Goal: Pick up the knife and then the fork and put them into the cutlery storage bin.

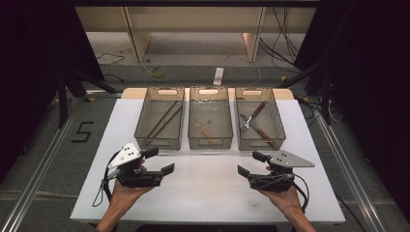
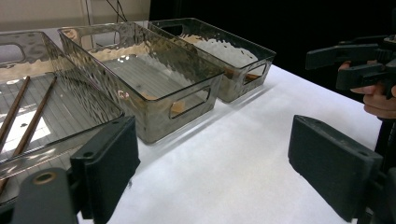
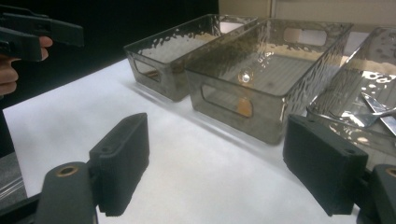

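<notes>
Cutlery already lies sorted in three clear ribbed plastic bins (image 1: 208,140): brown chopsticks (image 1: 163,119) left, wooden spoon (image 1: 205,130) middle, fork (image 1: 247,121) right. My left gripper (image 1: 162,161) and right gripper (image 1: 247,163) hover wide open, empty, nothing left on the white table (image 1: 203,183).

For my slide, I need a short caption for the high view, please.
Two open grippers, left and right, held over a white table before three clear bins holding utensils.

You can read one mark: a black numeral "5" (image 1: 82,131) taped on the grey floor (image 1: 43,145) left of the table. Nothing on the trays or grippers carries legible lettering.
</notes>
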{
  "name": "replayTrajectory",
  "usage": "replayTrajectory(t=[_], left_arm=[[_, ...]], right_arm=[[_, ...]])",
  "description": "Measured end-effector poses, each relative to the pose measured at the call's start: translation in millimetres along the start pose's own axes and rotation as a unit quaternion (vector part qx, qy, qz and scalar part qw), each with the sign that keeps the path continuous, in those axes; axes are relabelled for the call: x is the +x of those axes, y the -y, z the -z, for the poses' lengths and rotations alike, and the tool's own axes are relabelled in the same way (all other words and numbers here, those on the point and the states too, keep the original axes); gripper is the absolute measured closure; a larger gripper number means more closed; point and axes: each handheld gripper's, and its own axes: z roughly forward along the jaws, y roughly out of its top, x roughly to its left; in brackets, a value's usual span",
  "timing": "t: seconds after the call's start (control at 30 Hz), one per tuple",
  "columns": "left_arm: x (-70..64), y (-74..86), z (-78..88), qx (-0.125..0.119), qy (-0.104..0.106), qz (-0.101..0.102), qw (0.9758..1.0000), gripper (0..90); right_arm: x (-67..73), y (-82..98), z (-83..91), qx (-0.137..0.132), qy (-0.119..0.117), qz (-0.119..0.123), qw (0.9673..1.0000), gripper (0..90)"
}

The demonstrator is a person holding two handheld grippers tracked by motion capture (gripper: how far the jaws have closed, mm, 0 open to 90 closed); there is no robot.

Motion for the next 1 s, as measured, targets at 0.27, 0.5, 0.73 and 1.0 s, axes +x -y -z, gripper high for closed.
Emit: replayTrajectory(t=[0.27, 0.5, 0.73, 1.0], left_arm=[[-0.1, 0.2, -0.2, -0.001, 0.004, 0.001, 1.0000, 15.6], [-0.2, 0.5, 0.1, -0.001, 0.006, 0.002, 1.0000, 15.6], [-0.5, 0.9, -0.4, -0.002, 0.009, 0.007, 0.9999, 15.6], [-0.9, 0.8, -1.0, -0.001, 0.009, 0.006, 0.9999, 15.6]], right_arm=[[0.0, 8.6, 4.6, -0.004, 0.020, -0.005, 0.9998, 20.9], [-2.0, 13.5, 10.0, -0.004, 0.023, -0.013, 0.9996, 20.8], [-0.9, 18.3, 14.4, 0.001, 0.025, -0.016, 0.9995, 19.8], [-1.2, 16.6, 16.5, -0.005, 0.028, -0.016, 0.9995, 19.2]])
